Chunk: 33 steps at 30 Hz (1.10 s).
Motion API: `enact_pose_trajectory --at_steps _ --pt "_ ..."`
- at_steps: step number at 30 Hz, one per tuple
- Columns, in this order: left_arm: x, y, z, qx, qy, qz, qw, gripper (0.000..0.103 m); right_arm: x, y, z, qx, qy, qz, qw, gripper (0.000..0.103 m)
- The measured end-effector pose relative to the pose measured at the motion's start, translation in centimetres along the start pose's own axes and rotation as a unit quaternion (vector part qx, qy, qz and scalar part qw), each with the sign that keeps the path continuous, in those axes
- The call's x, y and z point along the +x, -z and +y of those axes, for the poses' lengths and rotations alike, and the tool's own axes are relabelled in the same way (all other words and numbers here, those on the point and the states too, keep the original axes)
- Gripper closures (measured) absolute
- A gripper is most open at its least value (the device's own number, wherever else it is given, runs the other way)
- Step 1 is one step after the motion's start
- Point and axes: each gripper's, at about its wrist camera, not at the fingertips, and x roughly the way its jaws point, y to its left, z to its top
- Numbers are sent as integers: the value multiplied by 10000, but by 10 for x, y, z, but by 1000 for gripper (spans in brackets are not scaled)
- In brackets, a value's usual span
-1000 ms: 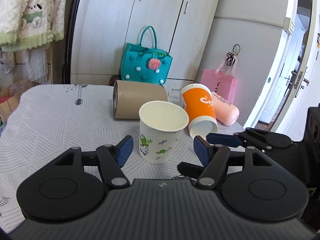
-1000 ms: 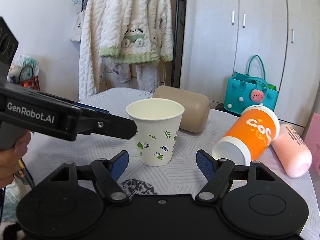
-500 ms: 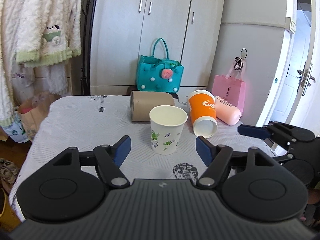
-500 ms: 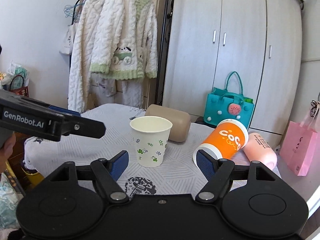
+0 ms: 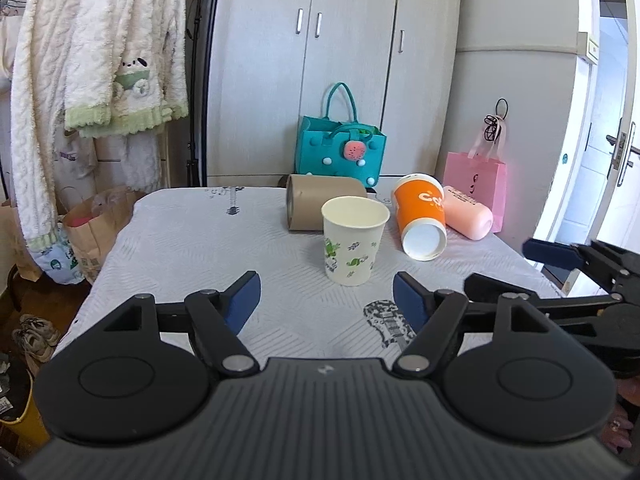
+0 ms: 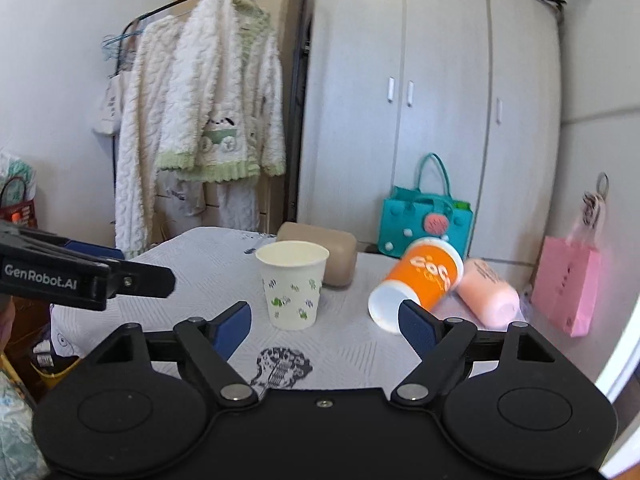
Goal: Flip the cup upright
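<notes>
The left gripper (image 5: 324,300) was wide apart and held nothing, and the right gripper (image 6: 326,322) was wide apart and held nothing too. Both had pulled back from the table (image 5: 180,240) over the last 1 second, so the white cup (image 5: 354,240) with green leaves looked smaller and farther away than before. The white cup had not moved. It stood on its bottom near the middle of the table, mouth up, with nothing touching it. The brown cup (image 5: 320,202) lay on its side just behind it. The orange cup (image 5: 422,216) lay on its side to the right, tilted against the pink cup (image 5: 468,216), which lay flat as well. It looked like the job was done for the white cup, and the grippers were leaving it alone. The 3 cups lying down had not been stood up.
</notes>
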Motion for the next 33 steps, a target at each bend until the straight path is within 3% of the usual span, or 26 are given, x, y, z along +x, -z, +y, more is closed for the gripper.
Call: enact_pose_trajectory --at_steps 8,10,15,28,33 --pt "-15 9 -1 -7 -146 -114 9998 23 -11 15 4 141 222 23 9997 15" --pt "-18 11 -2 -8 -170 -157 9997 20 -12 16 4 187 275 -8 9994 7" --pt "-21 18 -6 -17 -240 -255 9994 0 -12 18 6 269 401 -2 9988 0" --pt "-16 26 3 -209 -609 13 9979 0 -11 25 1 534 850 47 9949 0" --pt "-15 26 1 82 -705 78 9974 0 -13 27 2 546 885 74 9946 0"
